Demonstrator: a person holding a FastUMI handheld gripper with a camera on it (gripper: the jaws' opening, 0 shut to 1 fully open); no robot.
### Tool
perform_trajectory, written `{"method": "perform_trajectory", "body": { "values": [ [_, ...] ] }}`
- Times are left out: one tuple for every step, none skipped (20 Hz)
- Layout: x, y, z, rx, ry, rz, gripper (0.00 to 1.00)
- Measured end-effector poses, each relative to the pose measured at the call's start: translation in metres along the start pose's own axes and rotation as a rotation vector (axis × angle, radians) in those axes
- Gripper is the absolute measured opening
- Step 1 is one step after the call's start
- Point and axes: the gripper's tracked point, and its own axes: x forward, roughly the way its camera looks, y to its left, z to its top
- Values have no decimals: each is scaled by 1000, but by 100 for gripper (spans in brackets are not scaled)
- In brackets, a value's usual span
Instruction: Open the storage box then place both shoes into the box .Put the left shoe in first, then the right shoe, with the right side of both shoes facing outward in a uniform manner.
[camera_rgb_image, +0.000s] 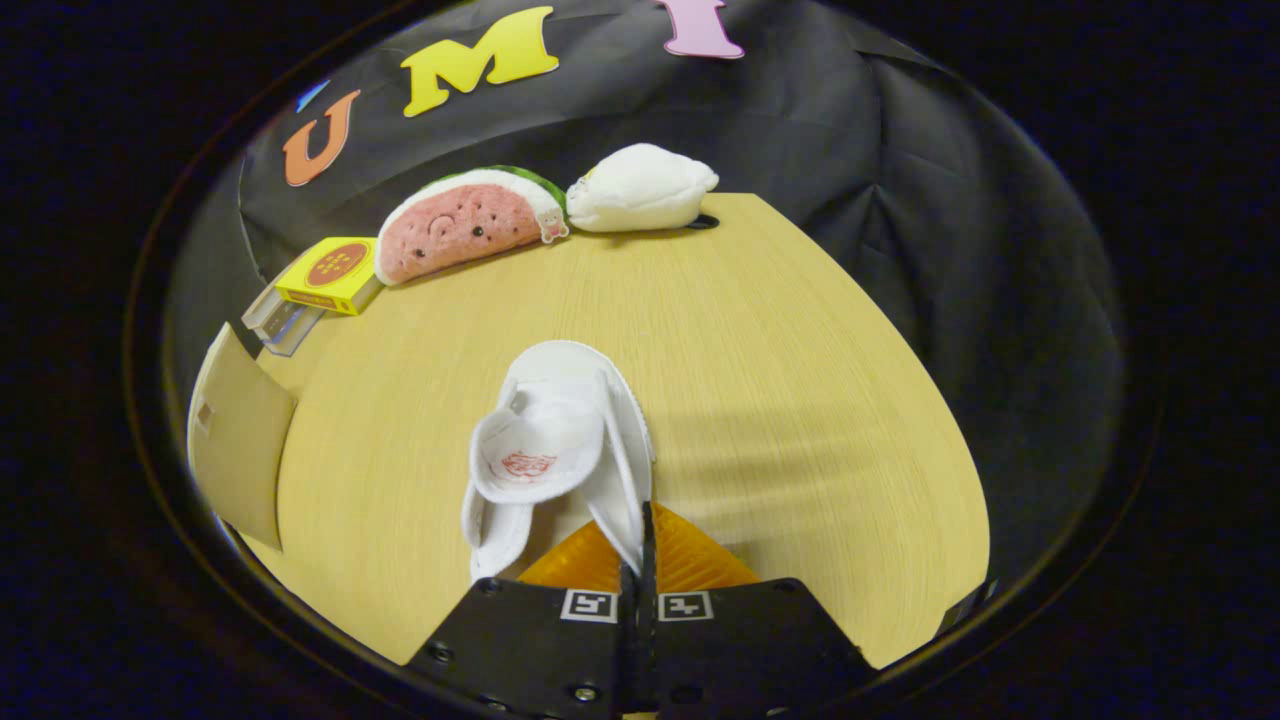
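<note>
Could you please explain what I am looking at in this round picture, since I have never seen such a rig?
The camera rides on a hand-held gripper that a person carries, looking forward along its two fingers. The fingers are closed together, pinching the edge of a white slipper that lies on the wooden table just ahead of them. Beyond it, along the table's far edge, sit a watermelon-slice plush toy, a white plush toy and a yellow box. A beige box stands off to one side.
</note>
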Motion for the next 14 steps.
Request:
{"method": "perform_trajectory", "body": {
  "values": [
    [-2, 3, 0, 19, 5, 8, 0],
    [-5, 8, -3, 46, 15, 23, 0],
    [-8, 13, -6, 69, 27, 37, 0],
    [-11, 18, -9, 87, 33, 43, 0],
    [-15, 23, -10, 96, 33, 46, 0],
    [-19, 28, -11, 101, 32, 50, 0],
    [-24, 35, -10, 109, 28, 54, 0],
    [-32, 42, -9, 117, 25, 58, 0],
    [-40, 49, -7, 126, 19, 58, 0],
    [-48, 57, -4, 139, 11, 57, 0],
    [-58, 65, -1, 152, 1, 55, 0],
    [-69, 74, 1, 164, -12, 54, 0],
    [-80, 84, 5, 175, -25, 51, 0],
    [-90, 95, 8, 181, -39, 47, 0]
  ]
}}
